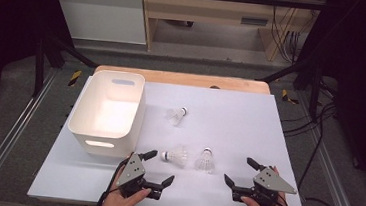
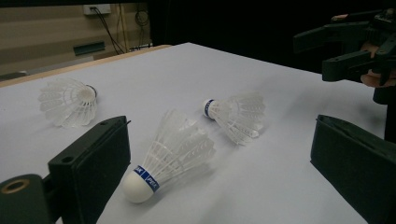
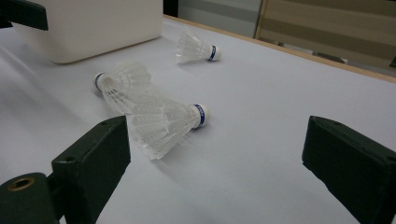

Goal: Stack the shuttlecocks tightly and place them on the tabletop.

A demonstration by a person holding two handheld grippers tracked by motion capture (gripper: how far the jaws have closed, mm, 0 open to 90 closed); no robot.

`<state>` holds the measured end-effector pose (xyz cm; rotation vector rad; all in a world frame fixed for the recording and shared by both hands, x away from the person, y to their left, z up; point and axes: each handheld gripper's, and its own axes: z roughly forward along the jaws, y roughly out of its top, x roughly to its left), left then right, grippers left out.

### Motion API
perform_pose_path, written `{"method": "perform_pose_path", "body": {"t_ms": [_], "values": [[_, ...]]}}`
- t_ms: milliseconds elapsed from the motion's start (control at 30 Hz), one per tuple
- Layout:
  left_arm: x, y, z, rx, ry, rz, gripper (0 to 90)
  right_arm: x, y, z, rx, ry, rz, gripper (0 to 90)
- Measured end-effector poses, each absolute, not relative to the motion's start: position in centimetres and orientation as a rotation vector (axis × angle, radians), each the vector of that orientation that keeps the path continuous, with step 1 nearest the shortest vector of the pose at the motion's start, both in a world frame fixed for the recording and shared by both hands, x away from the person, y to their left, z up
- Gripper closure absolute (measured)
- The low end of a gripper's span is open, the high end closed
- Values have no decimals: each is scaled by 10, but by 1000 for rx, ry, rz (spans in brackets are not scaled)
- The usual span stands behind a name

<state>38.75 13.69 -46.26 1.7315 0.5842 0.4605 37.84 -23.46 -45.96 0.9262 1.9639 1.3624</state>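
left gripper [image 1: 156, 168]: held low over the white sheet [image 1: 250, 119], jaws spread wide, nothing between the pads.
right gripper [image 1: 240, 172]: likewise spread wide and empty, facing inward from the right.
left shuttlecock [image 1: 175, 156]: laid on its side just ahead of the left gripper, cork toward the bin, feathers toward the middle; in the left gripper view [image 2: 170, 156] it is seen close to the left jaw, cork nearest the camera.
middle shuttlecock [image 1: 205, 161]: just beside the first, cork pointed away from the person; its long axis is judged to run roughly front to back.
far shuttlecock [image 1: 177, 115]: well apart, up the sheet.
white bin [image 1: 106, 111]: at the left, open and empty.
nearer hand: the left shuttlecock is judged the left gripper's; the middle one lies between both.
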Motion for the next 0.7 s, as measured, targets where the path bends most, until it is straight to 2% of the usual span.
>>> {"method": "perform_pose_path", "body": {"t_ms": [133,700], "values": [[381,142,-463,1727,576,464,43,375,-229,-458,918,1988,1379,116],[367,172,-465,1691,599,480,40,366,-194,-449,957,2127,1295,129]]}}
